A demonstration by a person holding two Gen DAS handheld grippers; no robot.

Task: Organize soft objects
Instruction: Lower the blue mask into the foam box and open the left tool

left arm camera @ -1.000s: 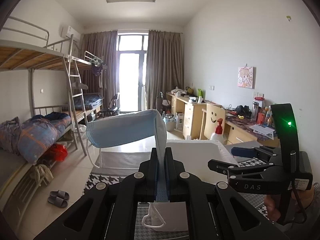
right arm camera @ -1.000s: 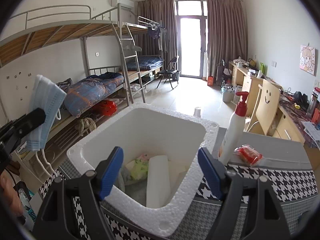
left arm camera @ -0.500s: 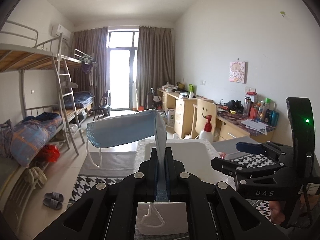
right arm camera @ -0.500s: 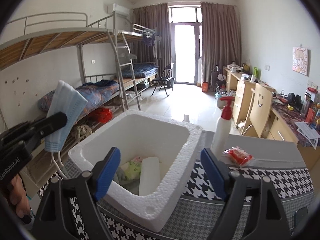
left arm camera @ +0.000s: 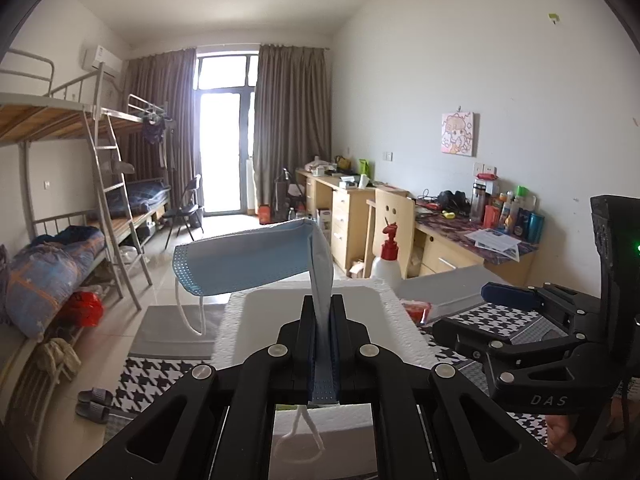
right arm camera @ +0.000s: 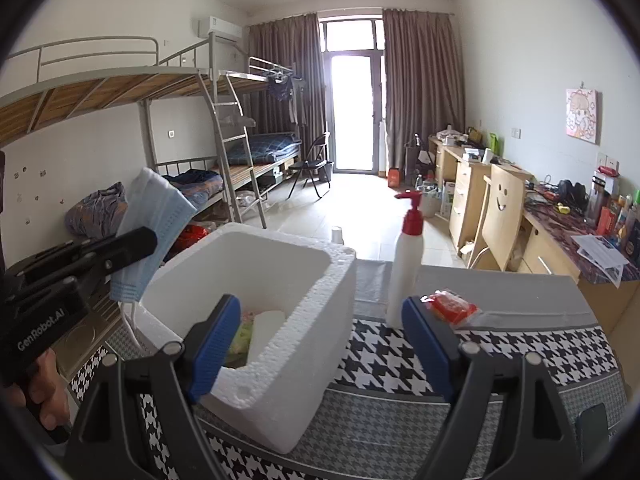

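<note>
While the left gripper has its jaws pressed together on a blue mask, the mask stands up above the fingers and bends over to the left, with a white ear loop hanging under its far end. A second loop hangs below the jaws. In the right view this gripper is at the left edge, next to the left wall of the foam box, and the mask is in the air beside the box, not inside it. The box stands on a houndstooth cloth; a white roll and something green lie inside it. The right gripper is wide open and holds nothing; its blue pads are on both sides of the box's near right corner. Right of the box stands a pump bottle, and beside it lies a red packet.
</note>
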